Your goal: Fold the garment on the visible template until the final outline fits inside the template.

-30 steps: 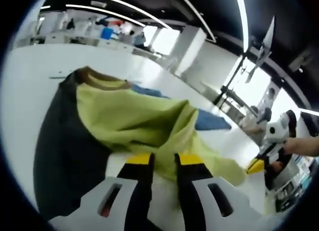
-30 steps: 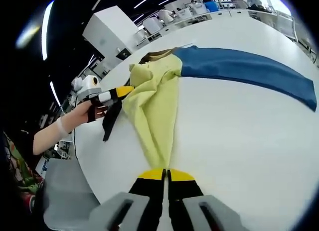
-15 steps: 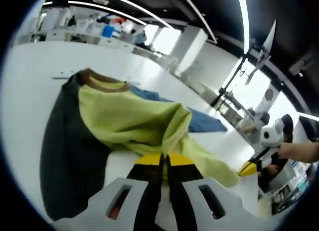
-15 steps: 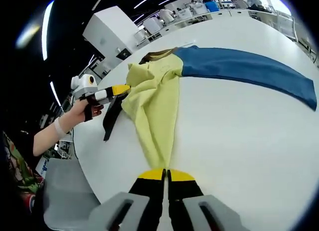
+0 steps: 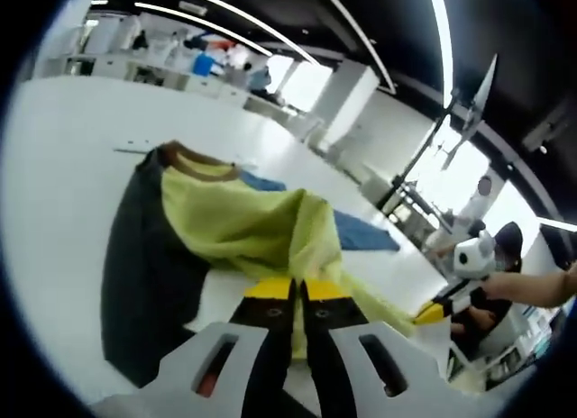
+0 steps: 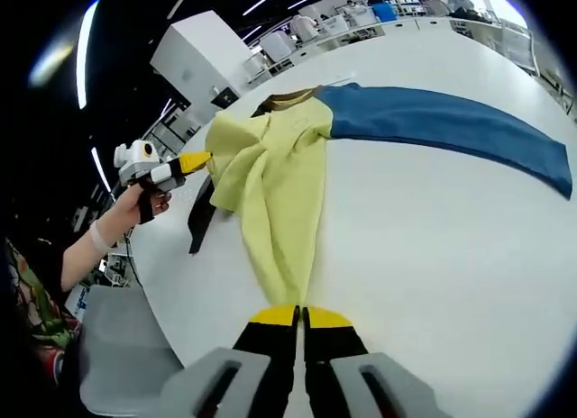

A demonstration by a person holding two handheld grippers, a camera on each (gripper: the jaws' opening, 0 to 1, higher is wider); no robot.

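Note:
A yellow-green garment (image 5: 243, 229) with a brown collar (image 5: 194, 166) lies bunched on the white table, over a dark part (image 5: 149, 274) and a blue part (image 5: 361, 233). My left gripper (image 5: 293, 292) is shut on a lifted fold of the yellow cloth. In the right gripper view the same garment (image 6: 279, 184) stretches from the collar down to my right gripper (image 6: 300, 316), which is shut on its near end. The blue part (image 6: 451, 125) runs off to the right. The left gripper (image 6: 185, 163) shows at the garment's left edge, pulling the cloth up.
The white table (image 6: 433, 256) spreads wide to the right of the garment. Its near left edge (image 6: 167, 319) curves beside a grey surface (image 6: 117, 346). A person's forearm (image 6: 99, 238) holds the left gripper. Desks and white pillars stand far behind.
My left gripper shut on the yellow fold and lifted it up and outward from the table. The right gripper kept its hold and stayed put.

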